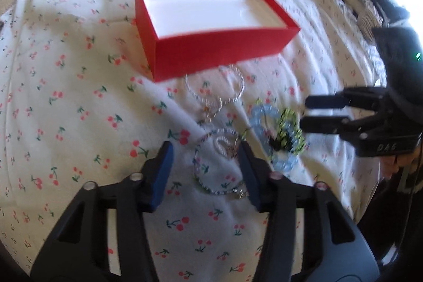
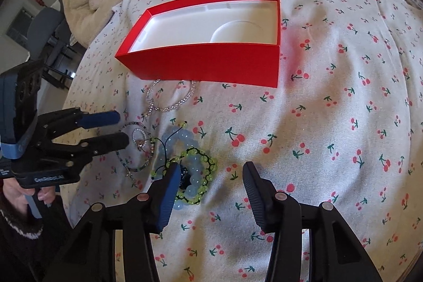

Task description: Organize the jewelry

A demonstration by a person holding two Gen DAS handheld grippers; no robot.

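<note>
Two grippers hang over a bed covered by a white cherry-print sheet (image 1: 79,110), with several bracelets heaped near a red box (image 1: 211,54).

From the left wrist view, the left gripper (image 1: 206,165) points steeply down, its jaws partly apart and not pressing on anything. Between its fingers lies a thin dark beaded bracelet (image 1: 201,171) with a small pearl ring (image 1: 223,146) inside its loop. Just right of these sit a pale blue bead bracelet (image 1: 260,115) and a green-and-black knotted bracelet (image 1: 288,131), overlapping each other. A clear crystal bracelet (image 1: 214,89) lies farther off, just beside the near wall of the box. The box is open, with a white moulded insert. At the right edge the right gripper (image 1: 306,111) comes in sideways, jaws parted, tips near the green bracelet.

From the right wrist view, the right gripper (image 2: 208,176) has its jaws half open around bare sheet; its left finger (image 2: 169,192) overlaps the green-and-black and pale blue bracelets, and whether it touches them I cannot tell. The crystal bracelet lies far left, against the box. The left gripper enters from the left, held by a hand (image 2: 18,192), tips over the thin bracelet.
</note>
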